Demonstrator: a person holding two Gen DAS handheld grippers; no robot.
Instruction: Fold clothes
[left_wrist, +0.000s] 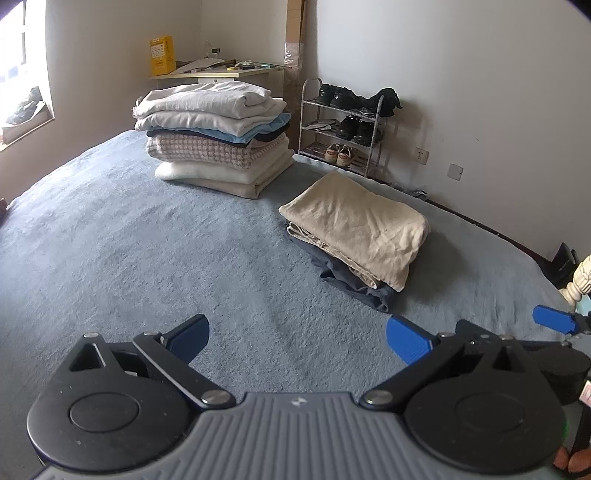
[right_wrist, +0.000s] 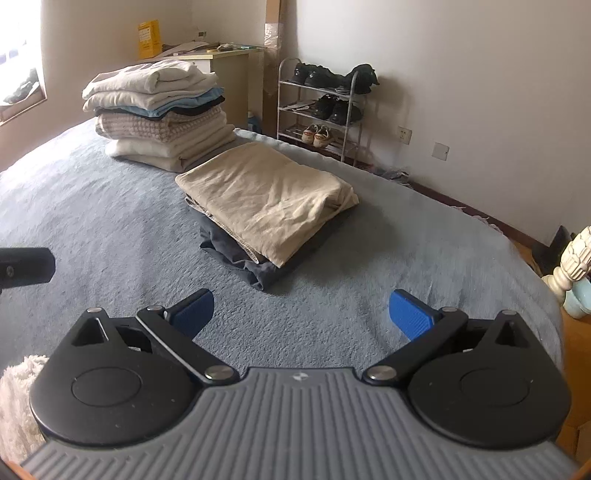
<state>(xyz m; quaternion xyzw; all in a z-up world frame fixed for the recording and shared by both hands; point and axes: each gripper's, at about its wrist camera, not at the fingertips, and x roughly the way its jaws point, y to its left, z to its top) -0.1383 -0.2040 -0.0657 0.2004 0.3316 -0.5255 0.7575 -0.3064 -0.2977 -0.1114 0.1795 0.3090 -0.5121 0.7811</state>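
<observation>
Ribbed grey left gripper (left_wrist: 297, 338) jaws wide, napped blue bedspread (left_wrist: 147, 258), creased beige fold (left_wrist: 354, 225)

Soft daylight, sharp focus, heavy fisheye bend

A blown-out window (left_wrist: 22, 55) far left of the grippers lights the room (walls bow near the edges); the clothes stack (left_wrist: 214, 136) ahead casts faint shadows, and frame corners darken.

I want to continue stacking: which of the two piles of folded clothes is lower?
The beige-topped pile nearer the grippers: only a few garments, while the tall stack behind holds many.
</observation>
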